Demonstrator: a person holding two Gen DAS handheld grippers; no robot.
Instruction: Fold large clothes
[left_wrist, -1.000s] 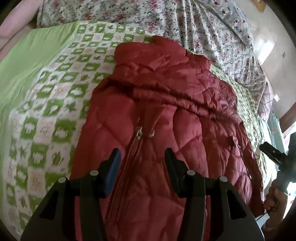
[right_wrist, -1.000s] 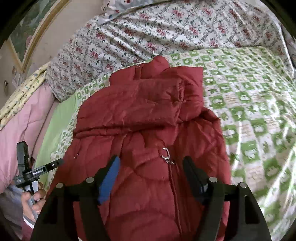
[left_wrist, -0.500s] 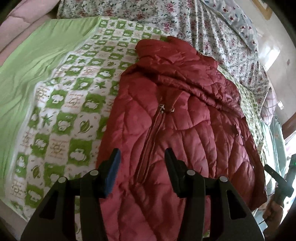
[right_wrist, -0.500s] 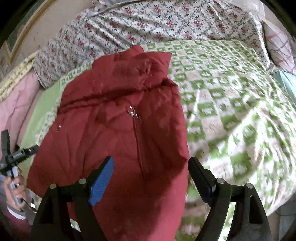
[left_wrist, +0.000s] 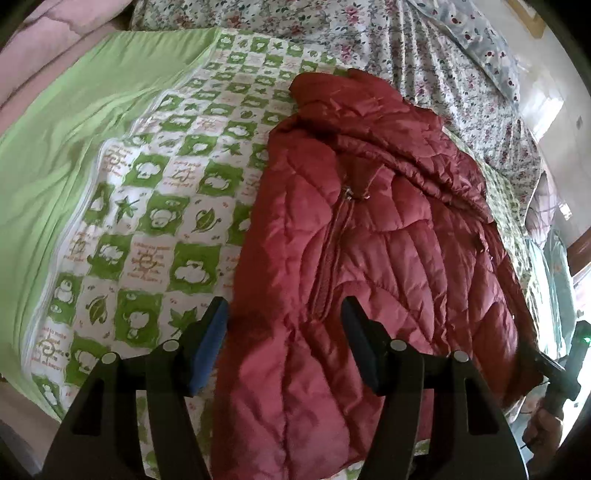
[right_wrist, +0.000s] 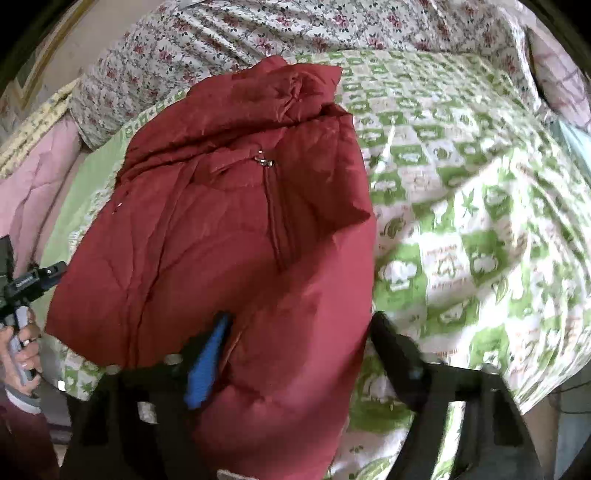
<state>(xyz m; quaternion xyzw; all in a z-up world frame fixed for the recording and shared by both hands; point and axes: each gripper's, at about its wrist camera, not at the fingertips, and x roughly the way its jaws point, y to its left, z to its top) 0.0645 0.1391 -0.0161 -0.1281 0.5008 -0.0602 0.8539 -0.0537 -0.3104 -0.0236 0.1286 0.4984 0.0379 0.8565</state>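
Quilted red jacket (left_wrist: 369, 258) is lying zipped across the middle of both wrist views on a green-checked bedspread (left_wrist: 159, 206), collar toward the top of the frame, hem hanging off the bed edge at the bottom. Judging by the puffy, shiny panels, it is probably handling as light, soft and slippery, so a deep bite on the hem corners looks wiser than a pinch on the padding. The left gripper (left_wrist: 284, 332) is hovering at the lower centre, having just been widening, its pads apart over the jacket's edge, nothing pinched. The right gripper (right_wrist: 303, 343), blurred, has just been narrowing around the hem; the pads are not visibly pressing yet.
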